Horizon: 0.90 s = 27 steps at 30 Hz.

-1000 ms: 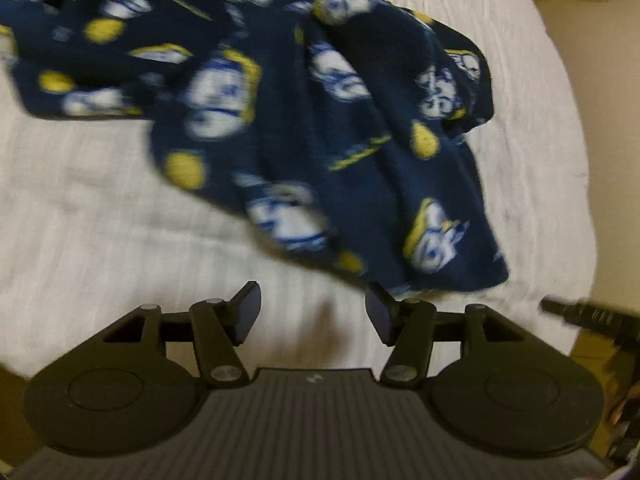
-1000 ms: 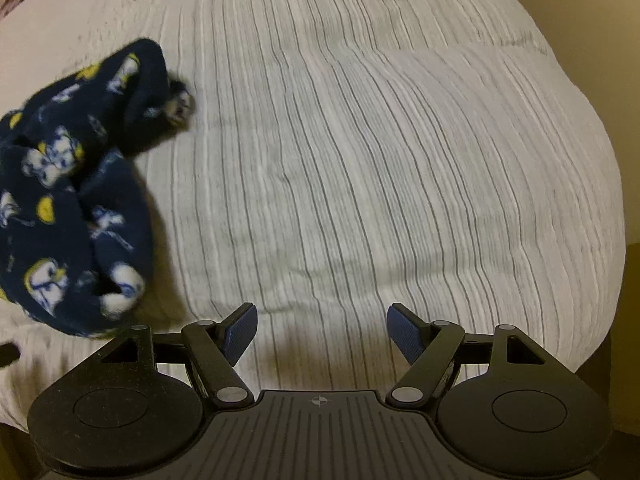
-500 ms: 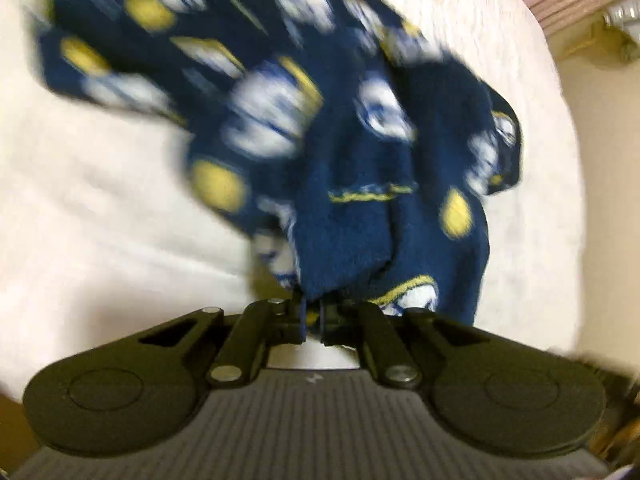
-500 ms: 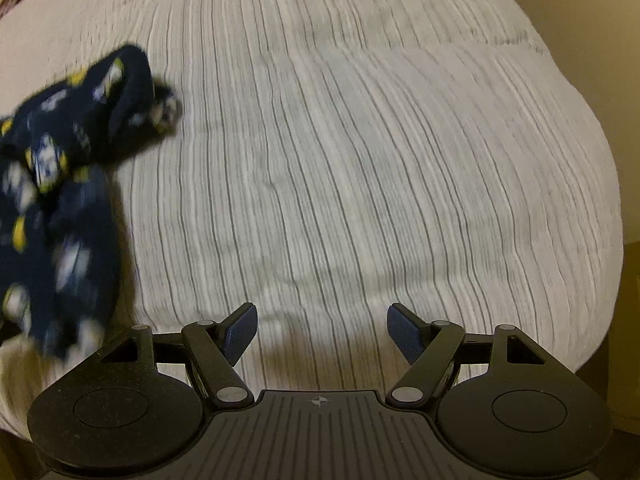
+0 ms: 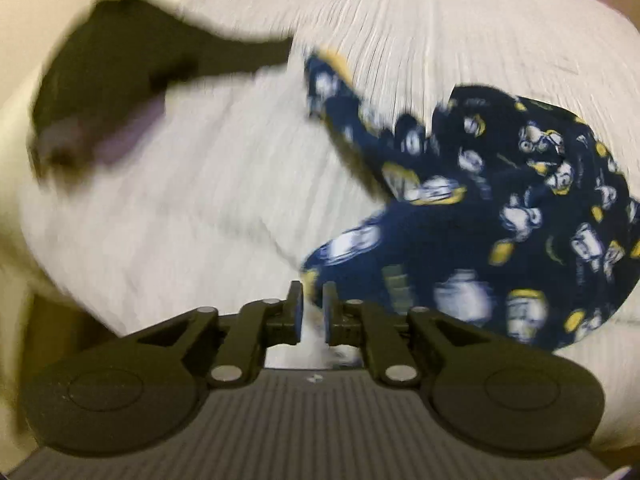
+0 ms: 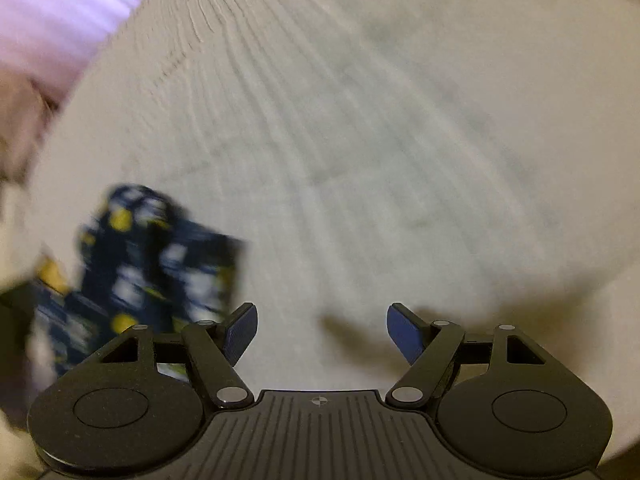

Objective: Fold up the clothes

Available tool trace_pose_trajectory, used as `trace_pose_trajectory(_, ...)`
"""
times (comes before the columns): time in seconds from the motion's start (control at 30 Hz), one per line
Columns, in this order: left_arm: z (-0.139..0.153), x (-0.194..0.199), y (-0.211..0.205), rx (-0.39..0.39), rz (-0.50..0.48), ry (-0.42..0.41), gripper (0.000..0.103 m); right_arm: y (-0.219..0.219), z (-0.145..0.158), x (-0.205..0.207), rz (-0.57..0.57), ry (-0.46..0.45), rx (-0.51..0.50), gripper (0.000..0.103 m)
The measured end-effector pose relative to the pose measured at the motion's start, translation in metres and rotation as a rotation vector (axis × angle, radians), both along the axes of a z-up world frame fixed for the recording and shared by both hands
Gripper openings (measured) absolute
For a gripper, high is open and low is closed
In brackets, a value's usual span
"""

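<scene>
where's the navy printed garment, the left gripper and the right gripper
navy printed garment (image 5: 500, 216), left wrist view, middle of the bunched cloth
left gripper (image 5: 312, 312), left wrist view, narrow gap between fingertips, jaws opening
right gripper (image 6: 322, 328), right wrist view, midway between wide-apart fingertips

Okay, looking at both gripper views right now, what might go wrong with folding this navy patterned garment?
1. The left gripper has a narrow gap between its pads, jaws opening, with no cloth visibly pinched; the navy fleece garment with white and yellow print may already be dropped in a bunch.
2. The garment lies crumpled on the white ribbed bedcover; folding it before flattening would trap creases.
3. The right gripper is open and empty beside the garment, so only one side gets controlled.
</scene>
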State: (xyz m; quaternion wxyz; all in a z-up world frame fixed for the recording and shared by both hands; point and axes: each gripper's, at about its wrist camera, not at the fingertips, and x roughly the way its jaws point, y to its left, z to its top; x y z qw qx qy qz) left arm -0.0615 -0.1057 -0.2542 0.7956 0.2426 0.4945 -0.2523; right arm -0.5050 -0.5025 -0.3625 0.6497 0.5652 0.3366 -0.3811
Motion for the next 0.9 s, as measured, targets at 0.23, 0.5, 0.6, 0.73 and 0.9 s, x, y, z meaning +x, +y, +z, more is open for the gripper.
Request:
trace_pose_trajectory(0.23, -0.049, -0.001, 0.036, -0.066, 0.147, 0.152, 0.019, -0.001, -0.050, 0.046, -0.057, -0.168, 0.016, 0.075)
trace_pose_trajectory(0.5, -0.067, 0.026, 0.059, -0.174, 0.322, 0.192, 0.023, -0.015, -0.064, 0.091, -0.004, -0.247, -0.036, 0.004)
trace_pose_trajectory(0.6, -0.063, 0.033, 0.059, -0.189, 0.322, 0.171, 0.023, -0.020, -0.037, 0.072, -0.030, -0.203, -0.160, 0.003)
trace_pose_trajectory(0.73, -0.063, 0.037, 0.054, -0.211, 0.298, 0.175, 0.027, -0.029, 0.010, -0.006, -0.259, -0.131, -0.342, 0.003)
trace_pose_trajectory(0.9, -0.091, 0.022, 0.031, -0.260, 0.269, 0.301, 0.028, -0.025, 0.042, -0.112, -0.622, 0.135, -0.432, 0.003)
